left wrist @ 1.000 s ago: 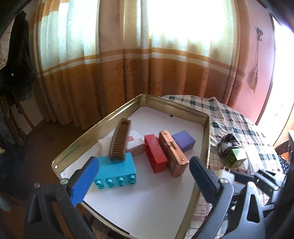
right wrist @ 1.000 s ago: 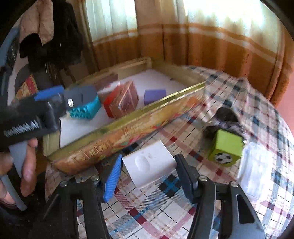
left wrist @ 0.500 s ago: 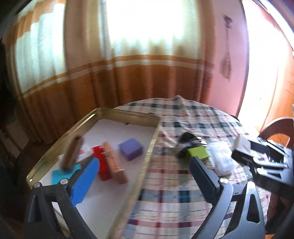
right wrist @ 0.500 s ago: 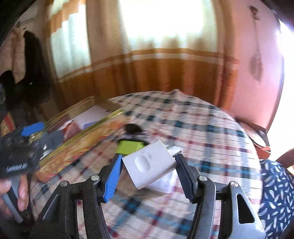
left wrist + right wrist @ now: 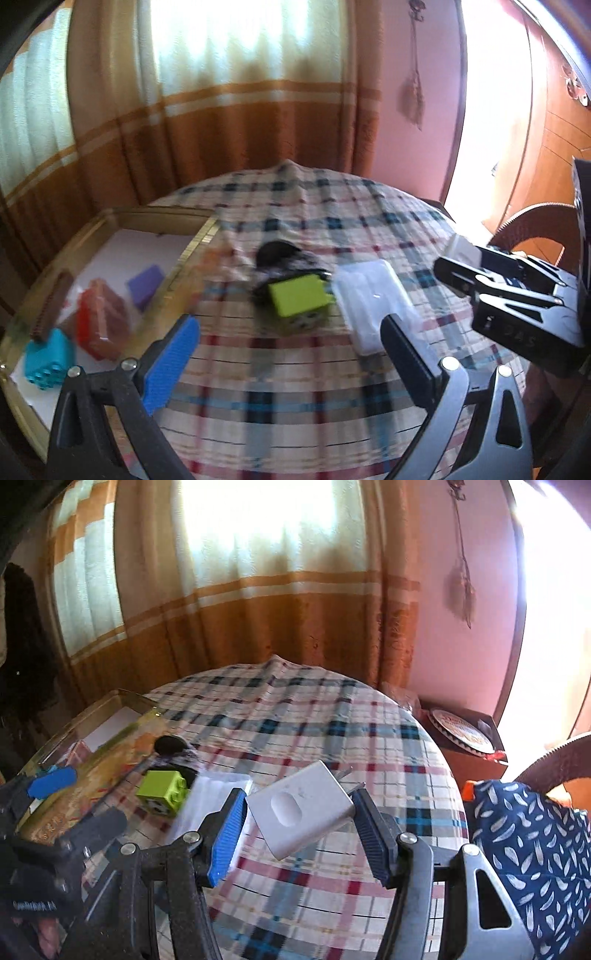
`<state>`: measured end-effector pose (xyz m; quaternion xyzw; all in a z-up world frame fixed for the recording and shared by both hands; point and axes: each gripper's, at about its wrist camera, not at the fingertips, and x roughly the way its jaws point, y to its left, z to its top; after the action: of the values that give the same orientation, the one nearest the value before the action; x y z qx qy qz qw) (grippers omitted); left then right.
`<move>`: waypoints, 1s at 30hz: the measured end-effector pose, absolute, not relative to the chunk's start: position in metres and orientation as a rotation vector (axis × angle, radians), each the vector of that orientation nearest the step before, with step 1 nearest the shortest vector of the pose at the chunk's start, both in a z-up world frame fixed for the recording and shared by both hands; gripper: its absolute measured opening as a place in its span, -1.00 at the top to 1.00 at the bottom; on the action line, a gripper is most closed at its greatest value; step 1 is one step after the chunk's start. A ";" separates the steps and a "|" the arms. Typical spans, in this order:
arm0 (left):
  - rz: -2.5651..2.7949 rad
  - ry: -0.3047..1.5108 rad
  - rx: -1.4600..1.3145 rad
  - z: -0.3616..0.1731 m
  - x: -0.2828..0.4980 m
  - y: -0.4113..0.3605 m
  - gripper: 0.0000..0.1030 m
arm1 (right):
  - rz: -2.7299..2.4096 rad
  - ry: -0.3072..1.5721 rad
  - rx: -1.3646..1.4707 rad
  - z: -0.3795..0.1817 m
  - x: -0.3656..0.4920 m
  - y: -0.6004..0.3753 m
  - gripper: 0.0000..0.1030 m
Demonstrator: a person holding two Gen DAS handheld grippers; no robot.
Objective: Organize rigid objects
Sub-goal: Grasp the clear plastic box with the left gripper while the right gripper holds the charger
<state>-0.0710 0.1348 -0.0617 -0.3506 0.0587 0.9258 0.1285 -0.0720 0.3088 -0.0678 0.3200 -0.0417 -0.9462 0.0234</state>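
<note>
My right gripper (image 5: 299,823) is shut on a white plug adapter (image 5: 301,810), held above the plaid tablecloth (image 5: 295,716). My left gripper (image 5: 291,354) stands open over the cloth with nothing between its fingers. Just beyond it lie a lime-green toy brick (image 5: 299,299), a clear plastic case (image 5: 373,299) and a dark fuzzy object (image 5: 284,258). At the left a gold tin tray (image 5: 192,247) holds a teal brick (image 5: 48,363), a red brick (image 5: 86,325), a brown box (image 5: 110,317), a purple block (image 5: 146,282) and a brown comb (image 5: 50,310). The right gripper (image 5: 472,273) shows at the right of the left wrist view.
Orange and cream curtains hang behind the round table. A wicker chair (image 5: 535,229) and a blue patterned cloth (image 5: 532,853) are at the right. A box with a round plate (image 5: 461,734) stands past the table's far right edge.
Both views have swung right, away from the tray and over the tablecloth. The right gripper has carried the white adapter away from the tray side. The left gripper stayed open.
</note>
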 end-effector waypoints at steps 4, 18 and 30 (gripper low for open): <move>2.645 0.166 -1.064 -0.072 -0.074 0.150 -0.94 | -2.944 -0.190 0.990 -0.070 -0.074 0.323 -0.19; 2.518 0.121 -1.177 -0.086 -0.096 0.188 -0.63 | -2.939 -0.251 0.989 -0.070 -0.079 0.336 -0.19; 2.452 0.132 -1.261 -0.098 -0.118 0.203 -0.04 | -2.943 -0.239 0.971 -0.070 -0.079 0.335 -0.19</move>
<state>-0.1177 0.2031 -0.0985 -0.4486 0.0468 0.8721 0.1896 -0.0787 0.3345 -0.0704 0.3124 -0.0768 -0.9467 0.0164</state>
